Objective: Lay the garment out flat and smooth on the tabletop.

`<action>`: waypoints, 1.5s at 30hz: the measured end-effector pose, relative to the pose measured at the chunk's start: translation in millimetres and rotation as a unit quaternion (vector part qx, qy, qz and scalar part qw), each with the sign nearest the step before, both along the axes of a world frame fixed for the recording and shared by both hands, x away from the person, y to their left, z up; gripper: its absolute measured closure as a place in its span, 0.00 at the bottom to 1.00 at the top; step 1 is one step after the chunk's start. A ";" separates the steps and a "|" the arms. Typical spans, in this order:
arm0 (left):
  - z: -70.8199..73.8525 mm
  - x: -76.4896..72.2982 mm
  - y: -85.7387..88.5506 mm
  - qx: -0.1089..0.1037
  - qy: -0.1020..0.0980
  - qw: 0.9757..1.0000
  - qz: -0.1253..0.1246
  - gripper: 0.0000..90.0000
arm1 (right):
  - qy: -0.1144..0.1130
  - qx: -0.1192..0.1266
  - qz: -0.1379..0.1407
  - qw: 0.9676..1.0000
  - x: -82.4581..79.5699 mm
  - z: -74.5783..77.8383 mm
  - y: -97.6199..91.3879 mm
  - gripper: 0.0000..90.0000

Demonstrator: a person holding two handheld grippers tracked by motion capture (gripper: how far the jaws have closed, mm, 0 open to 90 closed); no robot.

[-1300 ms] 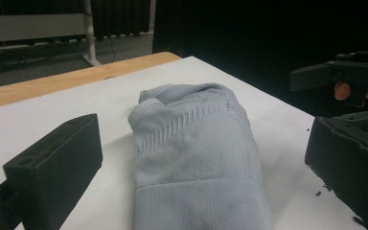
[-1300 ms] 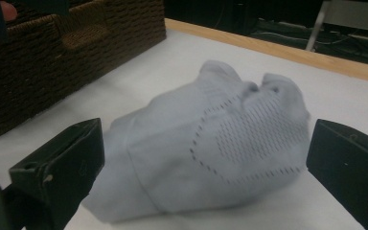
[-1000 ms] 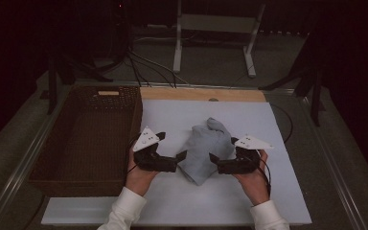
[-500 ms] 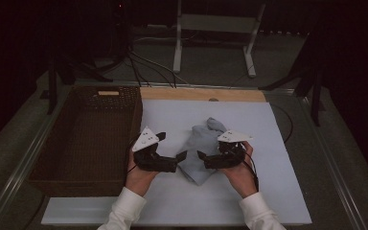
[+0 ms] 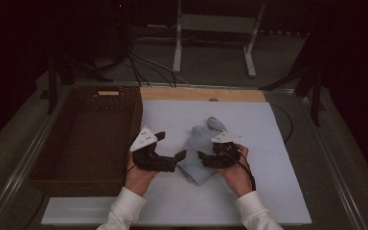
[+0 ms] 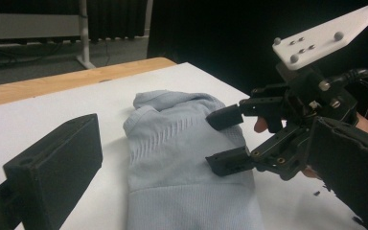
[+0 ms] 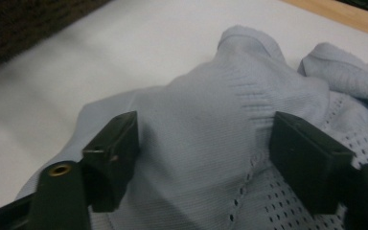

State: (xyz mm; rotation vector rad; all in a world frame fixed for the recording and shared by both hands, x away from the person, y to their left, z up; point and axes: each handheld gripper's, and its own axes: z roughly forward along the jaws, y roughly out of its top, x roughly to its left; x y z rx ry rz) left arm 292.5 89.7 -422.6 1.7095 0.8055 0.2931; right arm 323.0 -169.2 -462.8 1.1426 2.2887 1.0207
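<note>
A: Garment point(image 5: 202, 146) first, from the high view: a pale blue knitted piece, bunched into a lump in the middle of the white board point(image 5: 268, 143), between the two grippers. What has changed since a second ago?

B: The right gripper point(image 5: 202, 157) has come in from the garment's right edge and now sits over the cloth, with the hand point(image 5: 237, 167) behind it. Its jaws have just been closing, with a fold of the garment between them. The left gripper point(image 5: 179, 155) has kept its place just beside the garment's left edge, and the garment itself lies where it lay. The brown wicker basket point(image 5: 84, 129) stands to the left, well apart from the cloth.

A: And the left gripper view?

B: Its own two jaws stand wide apart at the frame's sides with nothing between them; the garment point(image 6: 187, 158) lies ahead on the board. You see a ribbed band across the near end and a rounded, folded top. The right gripper point(image 6: 224, 139) reaches in from the side, one jaw above the other, both tips at the cloth's edge.

A: The right gripper view?

B: The garment point(image 7: 206, 143) rises as a hump between the jaws. They are partly closed, yet each pad sits at the flank of the fold; I cannot tell whether they press it. Fine ribbing on the hump, an open mesh knit at the lower right, a rolled hem at the top.
</note>
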 end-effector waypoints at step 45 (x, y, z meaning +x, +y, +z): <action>4.0 -2.5 0.9 0.006 -0.008 1.000 0.004 0.00 | -0.013 -0.014 0.042 0.999 -10.5 16.5 -9.4 0.92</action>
